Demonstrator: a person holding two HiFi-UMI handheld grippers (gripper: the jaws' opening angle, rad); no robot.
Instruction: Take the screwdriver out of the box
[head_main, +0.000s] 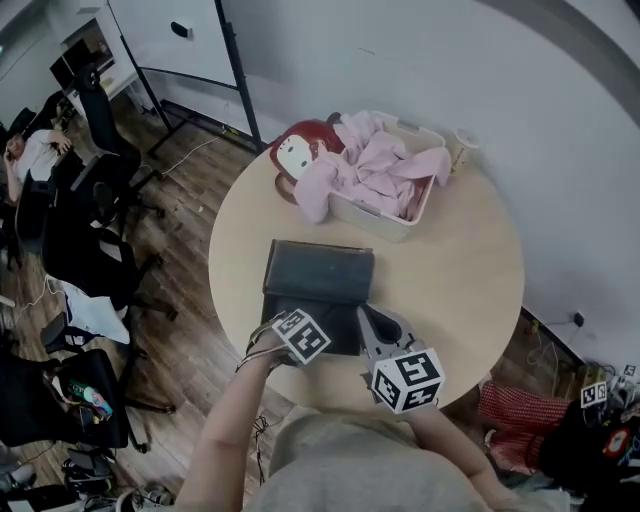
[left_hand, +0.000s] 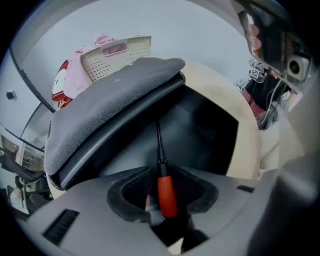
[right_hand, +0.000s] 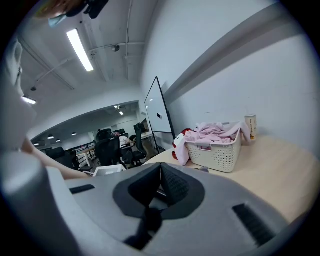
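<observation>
A dark box (head_main: 345, 325) stands open near the front of the round table (head_main: 470, 270), its grey lid (head_main: 318, 268) tilted back. In the left gripper view the lid (left_hand: 110, 97) rises over the black inside (left_hand: 205, 132). There lies the screwdriver (left_hand: 166, 192), with a red handle and a thin black shaft pointing away. My left gripper (left_hand: 165, 187) points down into the box with its pads against both sides of the red handle. My right gripper (head_main: 378, 325) hovers just right of the box, shut and empty. In its own view the right gripper (right_hand: 160, 182) shows pads that meet.
A white basket (head_main: 415, 215) of pink cloth and a red-haired doll (head_main: 298, 155) sit at the far side of the table, with a cup (head_main: 462, 148) beside them. Office chairs (head_main: 90, 230) and a whiteboard stand (head_main: 235, 75) are on the floor to the left.
</observation>
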